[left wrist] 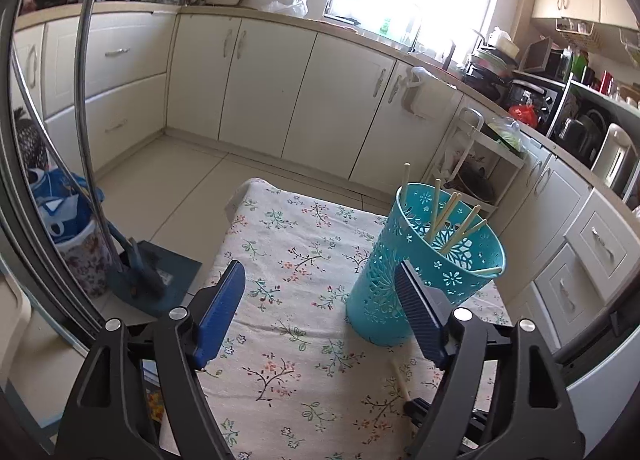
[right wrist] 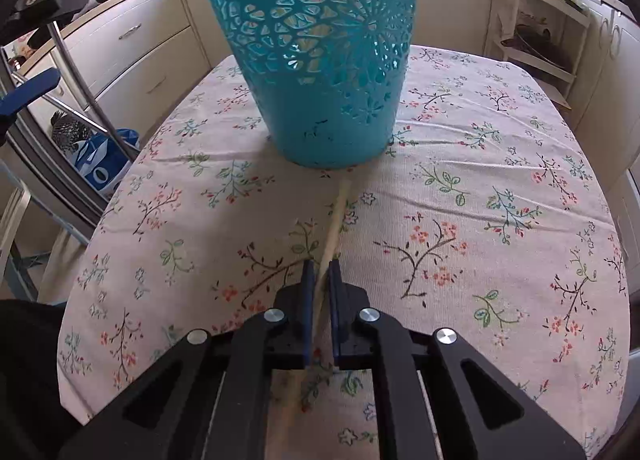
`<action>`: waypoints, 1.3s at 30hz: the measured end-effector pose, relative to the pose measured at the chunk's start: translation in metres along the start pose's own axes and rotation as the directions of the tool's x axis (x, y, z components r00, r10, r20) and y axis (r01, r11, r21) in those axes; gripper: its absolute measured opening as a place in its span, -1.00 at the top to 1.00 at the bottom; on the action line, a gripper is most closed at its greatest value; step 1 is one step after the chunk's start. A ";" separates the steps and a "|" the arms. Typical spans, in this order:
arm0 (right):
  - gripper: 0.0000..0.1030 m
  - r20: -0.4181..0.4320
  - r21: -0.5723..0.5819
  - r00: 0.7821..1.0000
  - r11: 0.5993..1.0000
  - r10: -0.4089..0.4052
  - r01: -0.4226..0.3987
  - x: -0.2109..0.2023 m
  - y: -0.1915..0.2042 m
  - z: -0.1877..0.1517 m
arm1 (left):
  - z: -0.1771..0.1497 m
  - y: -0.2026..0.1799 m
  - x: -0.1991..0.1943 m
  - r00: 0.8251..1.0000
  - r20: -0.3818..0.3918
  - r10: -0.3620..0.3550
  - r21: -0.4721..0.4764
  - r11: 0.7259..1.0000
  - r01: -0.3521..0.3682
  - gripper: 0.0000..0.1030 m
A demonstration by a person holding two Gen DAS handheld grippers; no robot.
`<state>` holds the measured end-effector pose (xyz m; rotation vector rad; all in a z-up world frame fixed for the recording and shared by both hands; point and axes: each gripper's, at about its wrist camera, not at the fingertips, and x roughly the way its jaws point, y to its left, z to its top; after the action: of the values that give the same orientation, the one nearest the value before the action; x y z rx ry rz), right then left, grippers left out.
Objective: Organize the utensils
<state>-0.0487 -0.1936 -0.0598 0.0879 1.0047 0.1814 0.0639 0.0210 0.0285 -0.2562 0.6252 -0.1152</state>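
Right gripper (right wrist: 320,272) jaws are clamped on chopstick (right wrist: 334,219) for transfer to holder (right wrist: 320,59); left gripper (left wrist: 320,288) is held wide, empty.

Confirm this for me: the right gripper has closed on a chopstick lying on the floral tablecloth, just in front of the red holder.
One detail is wrong: the holder is teal, not red, as the right wrist view shows. The rest stands: the right gripper is shut on the chopstick lying on the floral tablecloth, just in front of it.
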 end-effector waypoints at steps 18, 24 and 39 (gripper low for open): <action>0.88 0.552 -0.017 0.787 0.947 0.276 -0.320 -0.179 0.006 0.104 | -0.002 -0.005 -0.002 0.999 0.003 0.033 0.039 0.999 -0.033 -0.54; 0.88 0.724 0.059 0.686 0.984 0.072 -0.166 -0.170 0.016 0.167 | -0.003 -0.012 -0.004 0.999 0.020 0.050 0.079 0.996 -0.051 -0.56; 0.52 0.579 0.094 0.815 0.991 0.021 -0.093 -0.090 0.006 0.148 | 0.000 -0.011 -0.001 0.999 -0.011 0.038 0.066 0.997 -0.037 -0.62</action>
<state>0.0282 -0.2034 0.0947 0.2673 0.3978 0.1366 0.0626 0.0103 0.0321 -0.1800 0.6366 -0.1012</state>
